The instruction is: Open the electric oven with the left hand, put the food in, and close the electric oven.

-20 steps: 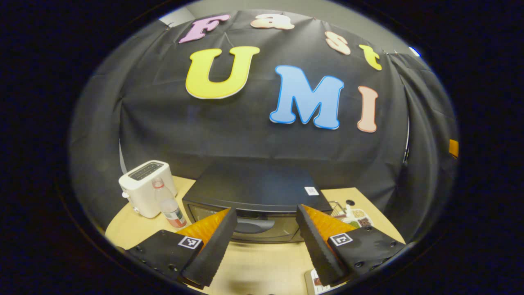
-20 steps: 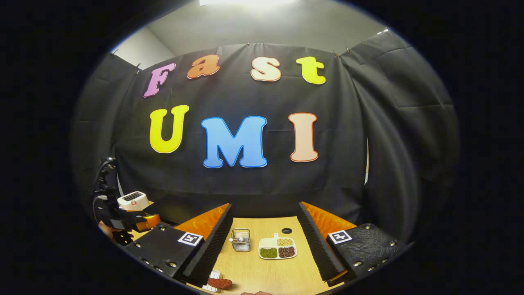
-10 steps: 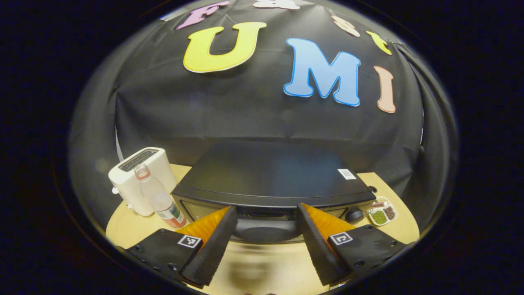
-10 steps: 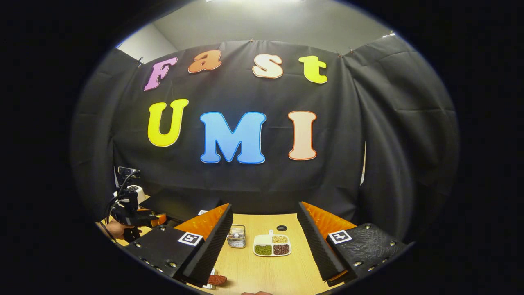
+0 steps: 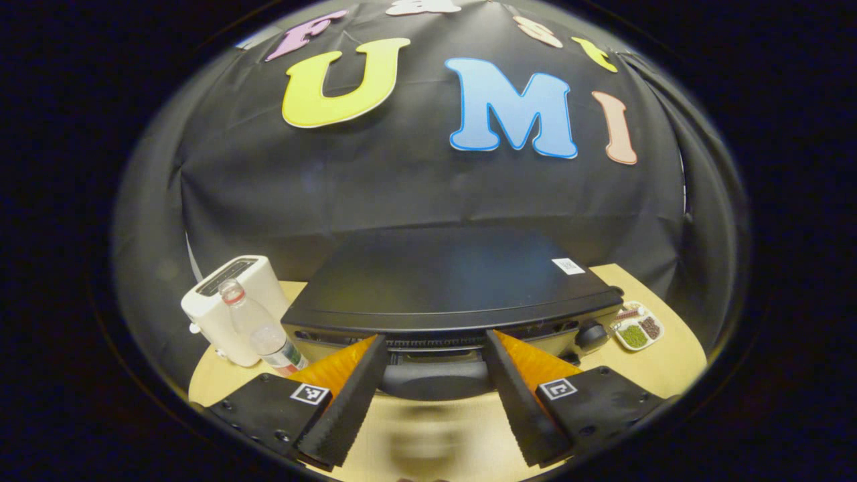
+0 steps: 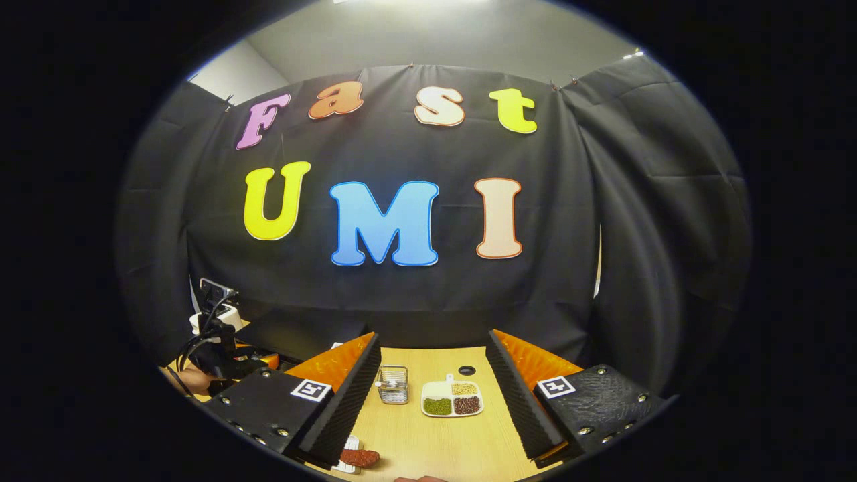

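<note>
The black electric oven point(image 5: 448, 274) stands close in front in the left gripper view, and its door looks closed. Its dark curved handle point(image 5: 434, 378) lies between the fingers of my left gripper point(image 5: 435, 341), which is open and not pressing on it. In the right gripper view the oven point(image 6: 301, 335) sits at the left, with the left gripper point(image 6: 227, 358) and a hand in front of it. My right gripper point(image 6: 432, 338) hangs open above the table with nothing in it. The food, a reddish-brown piece point(image 6: 359, 458), lies on a white card near its left finger.
A white toaster point(image 5: 231, 304) and a clear bottle point(image 5: 264, 331) stand left of the oven. A divided dish of beans point(image 6: 452, 399), a small wire basket point(image 6: 393, 385) and a dark hole point(image 6: 466, 369) are on the wooden table point(image 6: 435, 442) to the right.
My left gripper has moved in on the oven, so the handle now sits between its open fingers. The right gripper has barely shifted.
</note>
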Tool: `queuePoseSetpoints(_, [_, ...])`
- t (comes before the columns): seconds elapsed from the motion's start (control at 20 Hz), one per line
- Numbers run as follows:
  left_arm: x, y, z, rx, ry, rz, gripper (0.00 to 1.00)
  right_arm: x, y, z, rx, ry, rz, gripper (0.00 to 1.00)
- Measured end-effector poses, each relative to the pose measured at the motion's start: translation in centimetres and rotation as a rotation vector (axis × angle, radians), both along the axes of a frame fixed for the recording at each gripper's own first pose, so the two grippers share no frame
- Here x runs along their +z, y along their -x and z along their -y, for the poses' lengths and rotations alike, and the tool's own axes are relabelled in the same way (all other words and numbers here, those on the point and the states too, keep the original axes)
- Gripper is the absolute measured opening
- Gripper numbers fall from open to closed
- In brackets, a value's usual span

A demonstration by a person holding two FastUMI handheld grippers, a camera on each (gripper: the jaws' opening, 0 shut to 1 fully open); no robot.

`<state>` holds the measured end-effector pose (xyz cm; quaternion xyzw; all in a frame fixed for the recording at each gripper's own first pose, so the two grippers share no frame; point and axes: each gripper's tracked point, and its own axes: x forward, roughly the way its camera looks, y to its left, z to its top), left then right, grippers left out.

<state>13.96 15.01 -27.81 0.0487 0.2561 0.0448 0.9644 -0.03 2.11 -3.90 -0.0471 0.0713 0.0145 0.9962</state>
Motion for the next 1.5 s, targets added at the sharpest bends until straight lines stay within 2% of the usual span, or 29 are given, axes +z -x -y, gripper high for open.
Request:
queuePoseSetpoints(0.3, [-2.1,5.7,0.2,0.019,0.055,-0.015,0.98,-1.4,-0.1,-0.8,0.016,-0.043,-0.037,0.96])
queuePoseSetpoints(0.65, [-6.7,11.4,0.1,0.032,0.090,-0.116,1.00,-2.7,-0.3,-0.7,0.011,-0.087,-0.083,0.96])
queuePoseSetpoints(0.8, [-9.6,13.1,-0.1,0.063,0.168,-0.170,0.98,-3.3,-0.2,-0.5,0.009,-0.079,-0.098,0.96])
queuePoseSetpoints(0.9, [-10.0,13.2,-0.2,0.110,0.244,-0.174,1.00,-3.8,-0.1,-0.4,0.015,-0.075,-0.113,0.96])
queuePoseSetpoints(1.15, [-4.7,12.2,-0.8,0.162,0.278,-0.043,0.98,-6.5,-0.2,0.0,0.046,-0.067,-0.181,0.96])
queuePoseSetpoints(1.5, [10.6,12.2,1.5,0.137,0.233,0.212,1.00,-15.8,0.6,-0.2,0.171,-0.113,-0.427,0.96])
